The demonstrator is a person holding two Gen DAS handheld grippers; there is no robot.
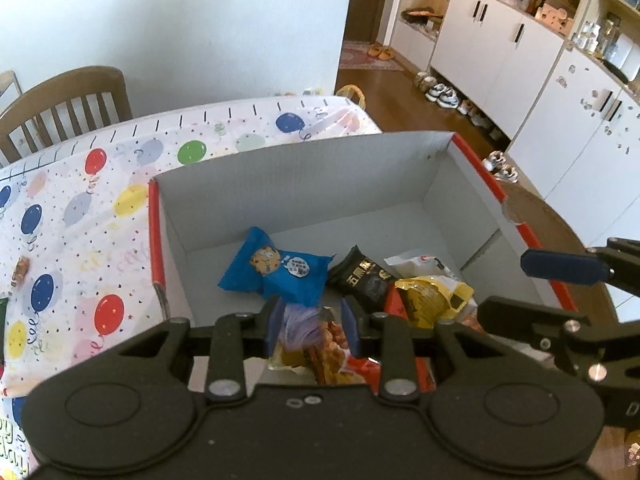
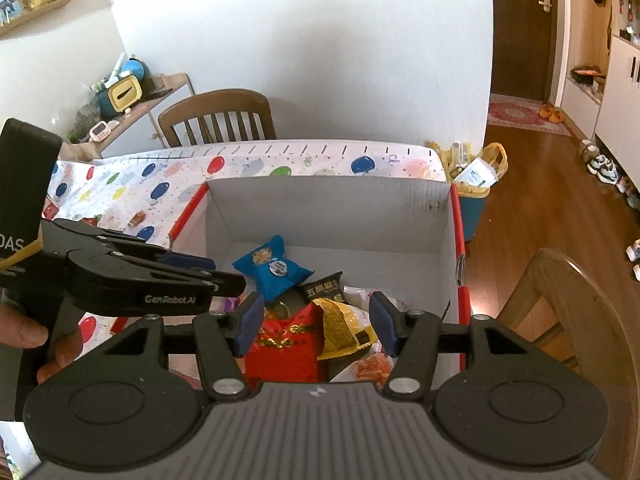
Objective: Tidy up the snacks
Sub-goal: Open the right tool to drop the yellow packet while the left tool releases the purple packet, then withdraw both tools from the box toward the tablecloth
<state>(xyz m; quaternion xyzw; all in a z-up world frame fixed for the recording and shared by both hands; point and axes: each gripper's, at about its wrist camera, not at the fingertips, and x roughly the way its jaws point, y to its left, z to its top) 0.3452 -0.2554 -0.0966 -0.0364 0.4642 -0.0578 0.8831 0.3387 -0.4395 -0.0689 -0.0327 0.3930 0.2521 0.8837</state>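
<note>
A white cardboard box (image 1: 320, 176) (image 2: 328, 208) with red outer sides holds a pile of snacks: a blue cookie packet (image 1: 276, 270) (image 2: 272, 270), a black packet (image 1: 360, 278) (image 2: 322, 286), a yellow packet (image 1: 428, 300) (image 2: 344, 324) and a red packet (image 2: 288, 344). My left gripper (image 1: 313, 318) (image 2: 234, 280) hangs over the box's near part, its pads close around a clear packet with a purple top and orange snacks (image 1: 316, 340). To its right, my right gripper (image 2: 316, 326) (image 1: 504, 286) stands open above the pile with nothing between its pads.
The box sits on a balloon-print tablecloth (image 1: 80, 200) with a small loose snack (image 1: 20, 270) (image 2: 138, 218) on it. A wooden chair (image 1: 68, 100) (image 2: 218, 116) stands behind the table and another (image 2: 560, 300) at the right. A hand (image 2: 24, 332) holds the left gripper.
</note>
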